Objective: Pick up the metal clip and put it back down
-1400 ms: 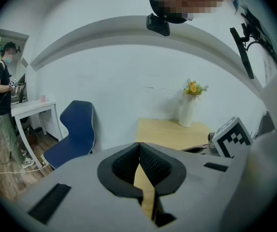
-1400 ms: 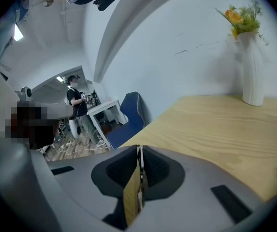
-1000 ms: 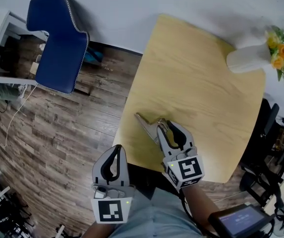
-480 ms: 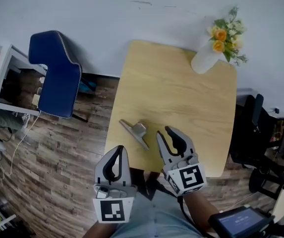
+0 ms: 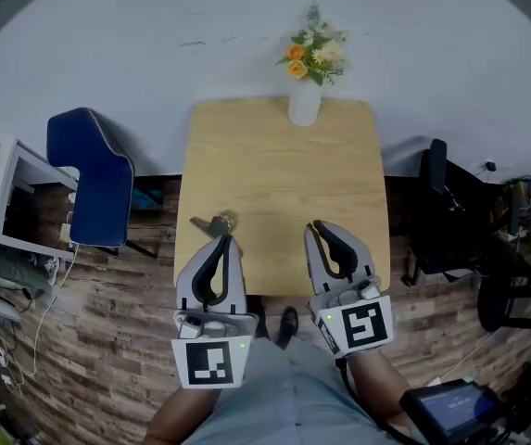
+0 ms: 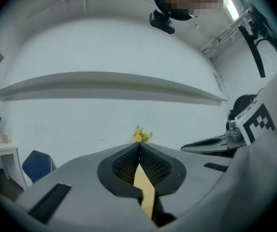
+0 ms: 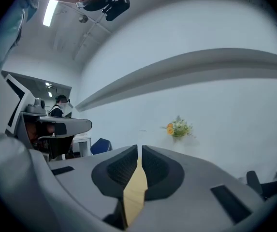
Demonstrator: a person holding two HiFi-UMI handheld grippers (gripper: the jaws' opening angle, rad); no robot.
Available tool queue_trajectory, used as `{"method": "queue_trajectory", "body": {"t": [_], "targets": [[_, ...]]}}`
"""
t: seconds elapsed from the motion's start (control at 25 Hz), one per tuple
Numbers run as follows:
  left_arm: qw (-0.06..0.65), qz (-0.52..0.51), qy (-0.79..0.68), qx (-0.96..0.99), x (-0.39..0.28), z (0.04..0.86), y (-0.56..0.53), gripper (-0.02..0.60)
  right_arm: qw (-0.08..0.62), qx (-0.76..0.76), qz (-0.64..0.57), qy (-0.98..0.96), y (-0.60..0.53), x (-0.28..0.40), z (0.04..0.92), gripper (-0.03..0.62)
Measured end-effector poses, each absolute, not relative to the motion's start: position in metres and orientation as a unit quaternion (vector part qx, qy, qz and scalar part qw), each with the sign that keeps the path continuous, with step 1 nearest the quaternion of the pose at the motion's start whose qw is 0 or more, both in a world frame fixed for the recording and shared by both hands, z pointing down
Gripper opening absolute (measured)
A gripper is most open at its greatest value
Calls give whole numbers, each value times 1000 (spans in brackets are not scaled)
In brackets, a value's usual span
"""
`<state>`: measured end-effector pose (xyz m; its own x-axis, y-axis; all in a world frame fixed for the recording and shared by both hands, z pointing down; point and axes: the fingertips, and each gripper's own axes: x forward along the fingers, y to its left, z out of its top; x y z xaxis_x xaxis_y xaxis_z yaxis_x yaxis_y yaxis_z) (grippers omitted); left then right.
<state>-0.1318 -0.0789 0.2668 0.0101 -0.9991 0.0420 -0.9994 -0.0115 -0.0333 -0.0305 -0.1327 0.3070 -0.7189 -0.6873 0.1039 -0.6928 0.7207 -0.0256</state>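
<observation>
Head view — grippers [image 5: 222, 240] [image 5: 318, 228] parallel, forward-pointing

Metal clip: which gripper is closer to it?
The left gripper: its tips are right by the metal clip, while the right gripper sits clearly apart, farther right.

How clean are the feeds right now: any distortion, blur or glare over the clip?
Head view: fisheye bending at the edges, even light, the small silver metal clip unblurred, no glare. Left and right gripper views: heavily curved, clip not visible.
</observation>
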Motion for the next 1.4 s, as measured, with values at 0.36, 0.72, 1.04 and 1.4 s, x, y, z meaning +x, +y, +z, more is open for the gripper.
{"method": "queue_trajectory", "body": {"t": [0.36, 0.72, 1.04, 1.4], "targets": [[-23, 23, -683, 730, -76, 244, -72, 18, 12, 414, 14, -910, -116, 37, 286, 54], [-32, 27, -680, 732, -63, 239, -67, 18, -2, 416, 10, -909, -111, 47, 280, 48], [-34, 31, -678, 734, -60, 240, -68, 18, -14, 415, 12, -909, -114, 48, 278, 48], [-32, 38, -677, 735, -56, 242, -75, 18, -7, 411, 14, -911, -120, 50, 282, 48]]}}
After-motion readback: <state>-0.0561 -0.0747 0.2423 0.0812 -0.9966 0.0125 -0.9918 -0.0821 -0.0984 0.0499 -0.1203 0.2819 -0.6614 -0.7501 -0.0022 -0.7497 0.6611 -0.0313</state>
